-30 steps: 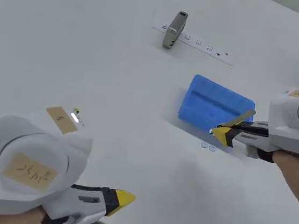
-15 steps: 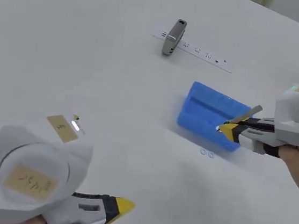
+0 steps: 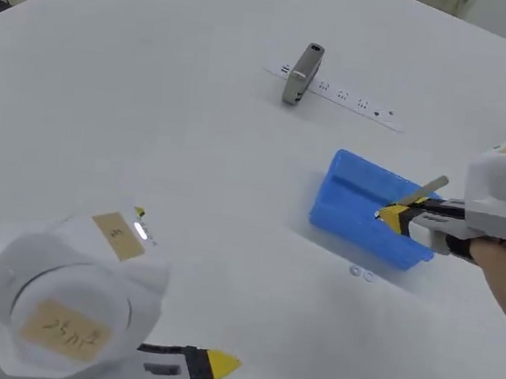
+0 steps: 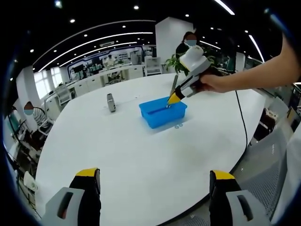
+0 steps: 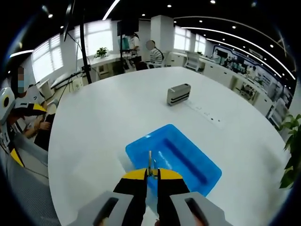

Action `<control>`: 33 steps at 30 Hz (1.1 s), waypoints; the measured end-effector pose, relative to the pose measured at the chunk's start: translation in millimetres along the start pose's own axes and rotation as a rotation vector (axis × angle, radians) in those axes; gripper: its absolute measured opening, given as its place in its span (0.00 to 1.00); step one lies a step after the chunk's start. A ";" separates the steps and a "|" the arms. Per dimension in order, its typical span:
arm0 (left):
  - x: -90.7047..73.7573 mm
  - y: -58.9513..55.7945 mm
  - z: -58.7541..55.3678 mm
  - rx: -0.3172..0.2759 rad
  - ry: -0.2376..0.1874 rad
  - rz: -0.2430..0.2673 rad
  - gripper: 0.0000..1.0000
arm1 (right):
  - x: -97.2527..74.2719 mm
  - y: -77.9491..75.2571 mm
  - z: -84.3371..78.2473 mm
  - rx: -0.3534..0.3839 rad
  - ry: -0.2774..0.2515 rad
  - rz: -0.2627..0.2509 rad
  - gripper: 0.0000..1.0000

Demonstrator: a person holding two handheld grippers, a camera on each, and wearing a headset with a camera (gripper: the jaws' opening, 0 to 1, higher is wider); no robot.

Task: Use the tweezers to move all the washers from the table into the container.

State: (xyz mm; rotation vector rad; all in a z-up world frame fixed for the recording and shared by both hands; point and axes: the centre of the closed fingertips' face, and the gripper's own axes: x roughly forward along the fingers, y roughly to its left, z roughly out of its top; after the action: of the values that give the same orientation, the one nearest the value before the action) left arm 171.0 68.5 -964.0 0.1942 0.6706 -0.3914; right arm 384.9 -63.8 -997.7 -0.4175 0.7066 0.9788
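Clamped on the tweezers (image 3: 424,192) over the container (image 3: 359,194), the right gripper (image 3: 387,215) may let them twist reaching the washers (image 3: 361,273) close below it; the left gripper (image 4: 153,181) gapes wide.

The white bench (image 3: 154,96) carries a small grey metal box (image 3: 301,74) at one end of a flat white strip (image 3: 359,103) with small dark marks. Beyond the bench's edge is an open office with rows of desks (image 4: 117,73), recessed ceiling lights (image 4: 72,20), a potted plant (image 5: 100,52) near bright windows (image 5: 47,59), and a person seated at a far desk (image 5: 153,52).
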 end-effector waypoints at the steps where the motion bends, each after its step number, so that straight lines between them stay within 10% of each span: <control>1: 0.4 0.0 -0.4 0.001 0.003 -0.001 0.99 | 3.2 -1.7 -1.3 0.004 0.004 0.000 0.03; 33: 12.6 0.5 -12.7 -0.034 0.047 -0.001 0.99 | 46.5 -23.7 -27.4 0.114 0.091 0.032 0.04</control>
State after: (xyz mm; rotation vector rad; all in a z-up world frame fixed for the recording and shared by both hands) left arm 173.1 69.2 -981.8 0.1716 0.7234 -0.3771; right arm 412.6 -64.5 -1049.6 -0.3534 0.8493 0.9490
